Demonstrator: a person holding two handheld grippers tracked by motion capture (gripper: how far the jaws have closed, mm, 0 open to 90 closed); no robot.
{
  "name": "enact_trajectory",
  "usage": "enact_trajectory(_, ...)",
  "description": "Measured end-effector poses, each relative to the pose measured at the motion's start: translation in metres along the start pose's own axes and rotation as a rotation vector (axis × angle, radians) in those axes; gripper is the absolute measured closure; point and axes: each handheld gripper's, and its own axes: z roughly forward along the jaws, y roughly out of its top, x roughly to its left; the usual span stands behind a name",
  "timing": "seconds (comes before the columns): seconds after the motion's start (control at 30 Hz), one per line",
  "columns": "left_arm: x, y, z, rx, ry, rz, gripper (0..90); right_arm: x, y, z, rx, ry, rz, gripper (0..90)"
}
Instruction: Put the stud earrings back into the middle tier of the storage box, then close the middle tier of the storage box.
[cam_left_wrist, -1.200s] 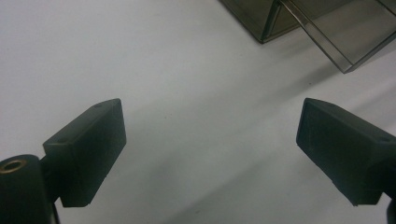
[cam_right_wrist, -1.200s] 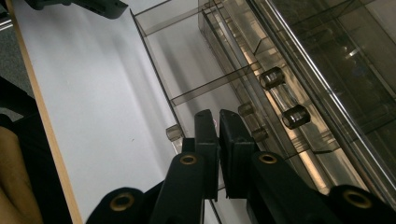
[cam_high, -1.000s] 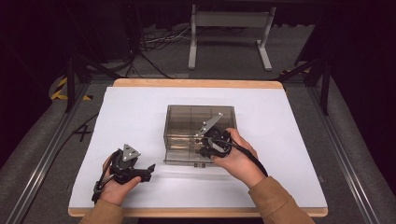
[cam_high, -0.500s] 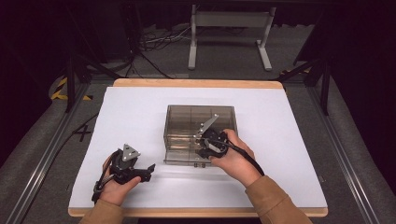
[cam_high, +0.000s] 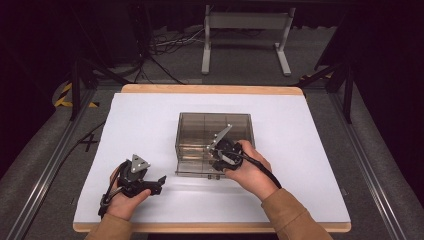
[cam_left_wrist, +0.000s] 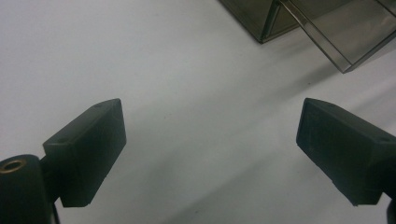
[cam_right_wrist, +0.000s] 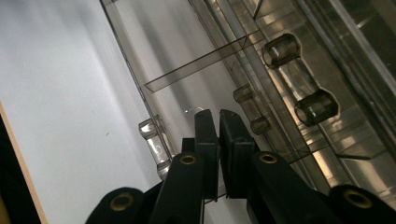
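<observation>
A smoky clear drawer box (cam_high: 215, 126) stands at the middle of the white-covered table (cam_high: 310, 150). My right gripper (cam_high: 218, 159) is at the box's front face, held from the near side by the person's hand. In the right gripper view its jaws (cam_right_wrist: 218, 122) are pressed together on a thin clear drawer panel, with clear bar handles (cam_right_wrist: 300, 74) beside them. My left gripper (cam_high: 156, 183) rests on the table to the front left of the box, jaws wide apart (cam_left_wrist: 210, 149) with nothing between them. A drawer (cam_left_wrist: 345, 32) juts out from the box corner (cam_left_wrist: 261, 18).
Bare white sheet surrounds the box on all sides. The table's wooden edge (cam_high: 210, 89) runs along the far side. Beyond it stand a metal frame (cam_high: 245, 30) and cables on the dark floor. Rails run along both sides of the table.
The right gripper has edged slightly to the left along the box front. The left gripper has stayed where it was.
</observation>
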Motion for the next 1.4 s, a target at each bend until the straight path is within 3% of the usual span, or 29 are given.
enact_trajectory(0.6,0.001,0.001,0.0,0.002,-0.001,0.002,9.1,-0.002,-0.003,0.004,-0.019,-0.017,0.007,80.1)
enact_trajectory(0.9,0.001,0.0,0.0,0.003,-0.003,0.001,9.2,0.003,-0.008,-0.015,-0.068,0.006,-0.006,90.0)
enact_trajectory(1.4,0.0,0.001,0.002,0.005,-0.002,0.004,9.2,0.01,-0.031,-0.038,-0.146,0.061,-0.055,90.0)
